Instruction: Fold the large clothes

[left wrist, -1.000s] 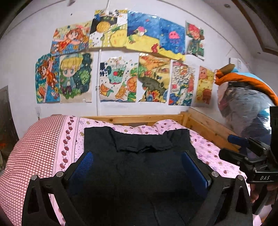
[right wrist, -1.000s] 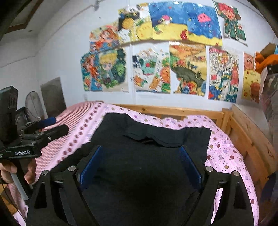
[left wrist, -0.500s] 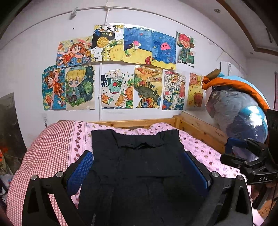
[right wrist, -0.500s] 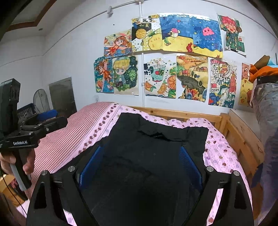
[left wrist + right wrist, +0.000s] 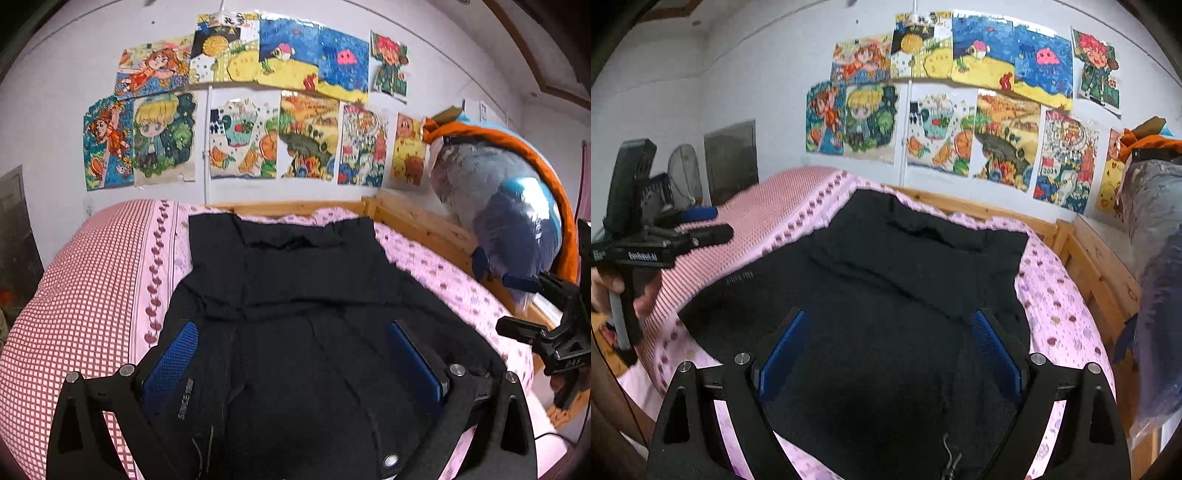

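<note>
Black garment (image 5: 295, 332): large, dark, spread flat along the bed (image 5: 92, 295), its far end just short of the wooden headboard (image 5: 295, 206), its near end running under both cameras. White lettering along its left side reads roughly "SINCE 1998", though this is blurred. A metal snap (image 5: 390, 460) shows near its lower edge.

Bed cover: pink with dark dots under the garment; red-and-white check toward the bed's left edge.

Left gripper (image 5: 295, 354): claw spread wide, blue pads above the garment's near part, nothing pinched. Seen from the right wrist camera, its body carries a white label, possibly "GenRobot.AI".

Right gripper (image 5: 890, 347): claw spread wide above the cloth, empty. Its label in the left wrist view is too blurred to read.

Hand (image 5: 613, 291): grasps the left gripper's handle by the bed's left edge.

Wall drawings (image 5: 258, 110): coloured children's pictures above the headboard; writing illegible.
</note>
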{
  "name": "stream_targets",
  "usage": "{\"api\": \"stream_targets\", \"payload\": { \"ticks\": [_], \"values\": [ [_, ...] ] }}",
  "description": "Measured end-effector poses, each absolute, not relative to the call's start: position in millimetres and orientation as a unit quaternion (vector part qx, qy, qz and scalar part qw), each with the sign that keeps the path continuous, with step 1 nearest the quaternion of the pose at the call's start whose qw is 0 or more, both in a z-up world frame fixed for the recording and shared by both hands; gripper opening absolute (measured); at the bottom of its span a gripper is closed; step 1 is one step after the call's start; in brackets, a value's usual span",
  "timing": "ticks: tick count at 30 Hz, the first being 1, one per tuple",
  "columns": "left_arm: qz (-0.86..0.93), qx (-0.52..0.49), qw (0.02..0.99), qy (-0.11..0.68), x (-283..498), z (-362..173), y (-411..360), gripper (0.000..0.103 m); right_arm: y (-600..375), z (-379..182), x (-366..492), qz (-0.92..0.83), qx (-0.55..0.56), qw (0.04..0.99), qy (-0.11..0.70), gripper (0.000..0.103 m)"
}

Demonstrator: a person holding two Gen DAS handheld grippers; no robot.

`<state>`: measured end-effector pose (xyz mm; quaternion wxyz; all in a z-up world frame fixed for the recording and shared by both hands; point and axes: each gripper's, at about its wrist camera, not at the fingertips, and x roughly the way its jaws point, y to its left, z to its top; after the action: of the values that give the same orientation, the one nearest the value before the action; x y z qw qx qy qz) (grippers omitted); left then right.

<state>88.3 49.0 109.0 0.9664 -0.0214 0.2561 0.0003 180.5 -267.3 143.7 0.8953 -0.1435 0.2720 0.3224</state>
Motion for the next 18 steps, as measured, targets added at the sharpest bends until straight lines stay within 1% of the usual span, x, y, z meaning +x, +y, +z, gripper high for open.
{"api": "stream_targets", "payload": {
  "ticks": [9, 18],
  "values": [
    [-0.038, 0.024, 0.949, 0.313, 79, 61, 39, 0.103, -272, 96, 181, 0.332, -0.165, 0.866, 0.336, 0.087],
    [-0.091, 0.058, 0.933, 0.342, 59, 32, 37, 0.103, -266, 63, 161, 0.367, -0.227, 0.829, 0.354, 0.087]
  ]
}}
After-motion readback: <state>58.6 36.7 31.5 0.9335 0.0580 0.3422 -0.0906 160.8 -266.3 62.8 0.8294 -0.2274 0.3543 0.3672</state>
